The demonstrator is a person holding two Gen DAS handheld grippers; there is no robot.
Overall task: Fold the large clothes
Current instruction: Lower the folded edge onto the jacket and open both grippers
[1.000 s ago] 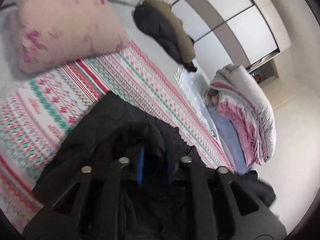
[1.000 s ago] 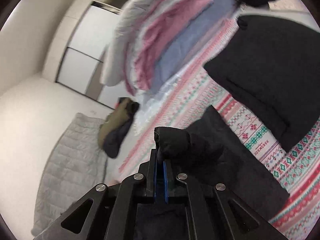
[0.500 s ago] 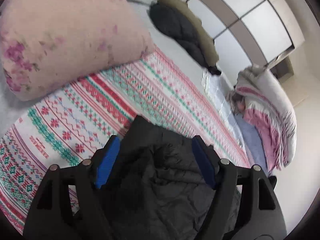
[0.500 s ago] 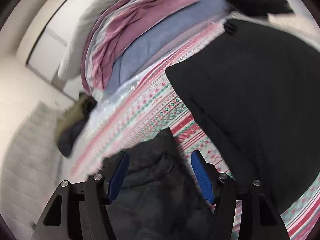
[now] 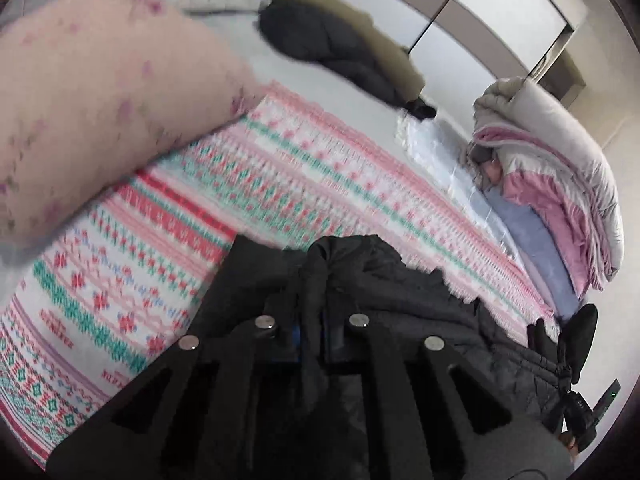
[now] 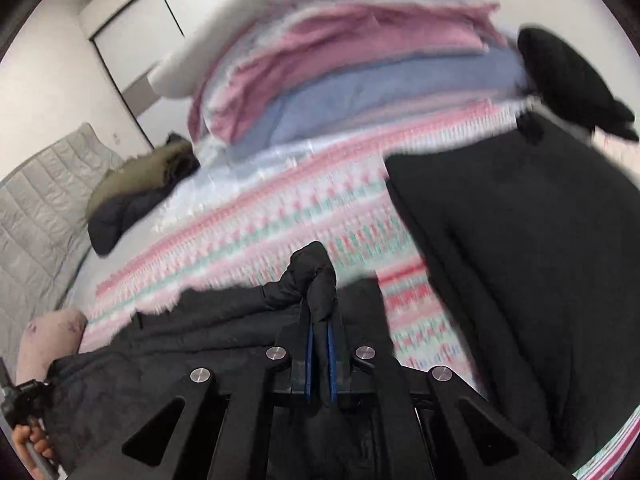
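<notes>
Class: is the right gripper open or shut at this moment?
Shut: the right gripper has its blue-padded fingers pinching a bunched fold of the black jacket.

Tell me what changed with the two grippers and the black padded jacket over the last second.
Both grippers were clamped a second ago, opened wide half a second ago, and have now closed again: the left gripper and the right gripper each pinch a fold of the black quilted padded jacket. The pink, red and green patterned blanket, the pink floral pillow and the folded black garment lie as before.
</notes>
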